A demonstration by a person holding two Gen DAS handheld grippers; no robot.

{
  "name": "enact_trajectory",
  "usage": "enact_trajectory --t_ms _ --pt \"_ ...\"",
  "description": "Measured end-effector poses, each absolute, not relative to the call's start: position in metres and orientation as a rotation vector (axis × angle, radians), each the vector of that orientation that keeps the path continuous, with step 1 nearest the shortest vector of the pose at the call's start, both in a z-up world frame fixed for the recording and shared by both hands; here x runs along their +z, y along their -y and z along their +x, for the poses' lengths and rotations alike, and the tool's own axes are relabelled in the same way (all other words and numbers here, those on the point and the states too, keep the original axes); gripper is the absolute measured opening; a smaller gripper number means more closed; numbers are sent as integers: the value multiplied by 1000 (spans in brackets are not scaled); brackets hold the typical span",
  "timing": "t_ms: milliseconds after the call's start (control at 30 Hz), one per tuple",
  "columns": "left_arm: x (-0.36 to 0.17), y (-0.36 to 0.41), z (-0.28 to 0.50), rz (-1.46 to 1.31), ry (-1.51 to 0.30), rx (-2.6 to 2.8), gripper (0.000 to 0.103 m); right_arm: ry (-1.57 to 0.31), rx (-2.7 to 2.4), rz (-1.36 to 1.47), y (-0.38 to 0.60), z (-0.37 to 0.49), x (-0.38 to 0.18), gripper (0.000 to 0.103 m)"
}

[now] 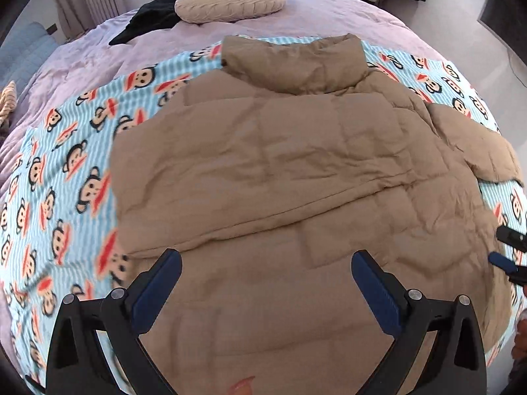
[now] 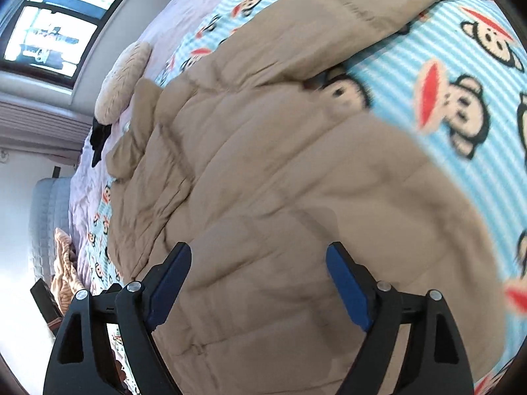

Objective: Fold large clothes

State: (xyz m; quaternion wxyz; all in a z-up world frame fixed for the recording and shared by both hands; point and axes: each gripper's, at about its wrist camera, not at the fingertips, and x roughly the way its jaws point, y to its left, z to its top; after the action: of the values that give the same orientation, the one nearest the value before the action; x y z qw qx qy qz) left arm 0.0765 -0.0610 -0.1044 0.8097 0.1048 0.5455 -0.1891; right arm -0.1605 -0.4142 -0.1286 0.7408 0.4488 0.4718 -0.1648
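A tan puffer jacket (image 1: 296,171) lies flat on a blue monkey-print blanket (image 1: 59,177), collar at the far end. Its left sleeve is folded across the body; the right sleeve (image 1: 474,144) sticks out to the right. My left gripper (image 1: 266,263) is open and empty above the jacket's near hem. My right gripper (image 2: 258,256) is open and empty, close above the jacket (image 2: 263,164) near its right hem; its tips also show in the left wrist view (image 1: 504,256). The blanket (image 2: 444,82) shows beside the jacket.
The blanket lies on a bed with a lilac cover (image 1: 329,10). A round cream cushion (image 1: 230,0) and a black garment (image 1: 148,19) lie at the far end. A striped cloth (image 2: 66,263) lies by the bed's left edge. A window (image 2: 59,26) is behind.
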Motion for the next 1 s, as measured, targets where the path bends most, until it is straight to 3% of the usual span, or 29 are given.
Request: enact_trajectory --t_ms 500,733,1000 --pt "-113 212 40 290 -1200 -483 103 -895 -409 1025 555 -206 -121 90" --pt "-118 245 36 304 -1228 -498 103 -754 -501 1082 619 -222 -116 90" --pt "-124 265 40 307 -1251 -483 103 -585 -506 1331 704 -233 -134 90"
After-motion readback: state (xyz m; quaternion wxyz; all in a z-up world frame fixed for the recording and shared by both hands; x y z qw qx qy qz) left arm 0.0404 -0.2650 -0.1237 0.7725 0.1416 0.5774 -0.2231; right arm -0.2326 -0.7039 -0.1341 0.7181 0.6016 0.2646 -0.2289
